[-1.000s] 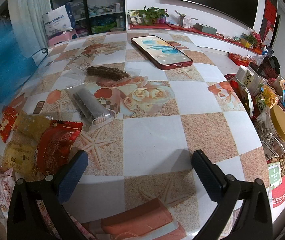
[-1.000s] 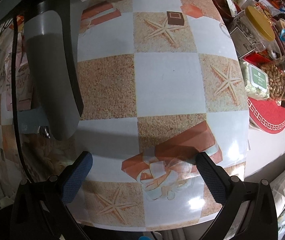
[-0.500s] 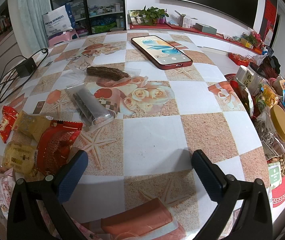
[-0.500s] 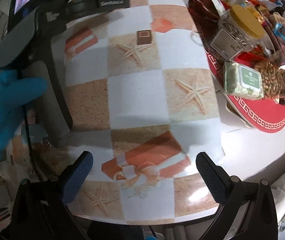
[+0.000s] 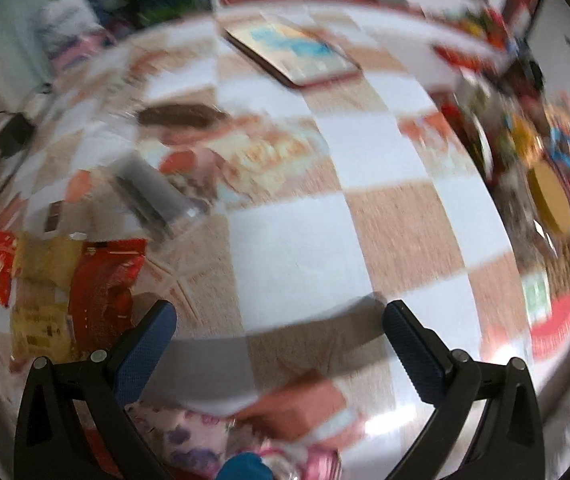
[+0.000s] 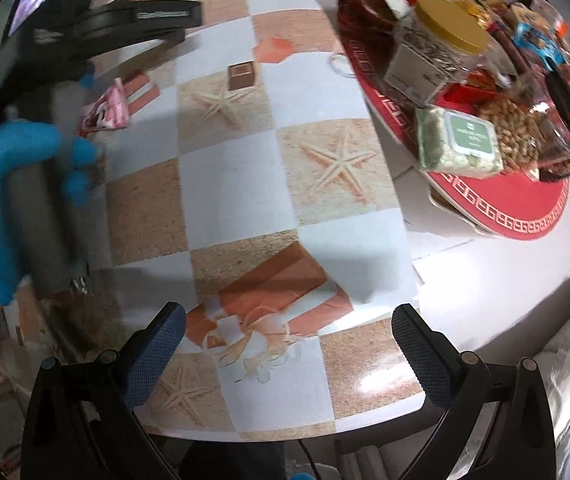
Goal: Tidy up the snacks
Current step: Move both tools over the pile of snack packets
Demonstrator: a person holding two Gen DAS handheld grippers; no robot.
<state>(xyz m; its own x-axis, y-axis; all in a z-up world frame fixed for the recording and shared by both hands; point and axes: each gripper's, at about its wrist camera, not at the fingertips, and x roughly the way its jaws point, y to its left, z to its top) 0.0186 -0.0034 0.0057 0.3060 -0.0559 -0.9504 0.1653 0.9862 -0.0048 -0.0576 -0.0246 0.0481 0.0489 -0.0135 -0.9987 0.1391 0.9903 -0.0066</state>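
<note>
The left wrist view is blurred by motion. My left gripper is open above the checked table, nothing between its fingers. Left of it lie a red snack bag, yellow packets and a clear sleeve of dark snacks; a dark brown bar lies farther back. My right gripper is open and empty over the table's near edge. A red round tray at the right carries a yellow-lidded jar, a green-labelled packet and nuts. A pink packet lies by the left gripper's body.
A phone in a red case lies at the table's far side. A charger and cable sit at the far left. A hand in a blue glove grips the left gripper's handle. The table's edge curves close under my right gripper.
The gloved hand has taken hold of the left gripper, which now moves, blurring its view. My right gripper has swung right, bringing the red tray further into view.
</note>
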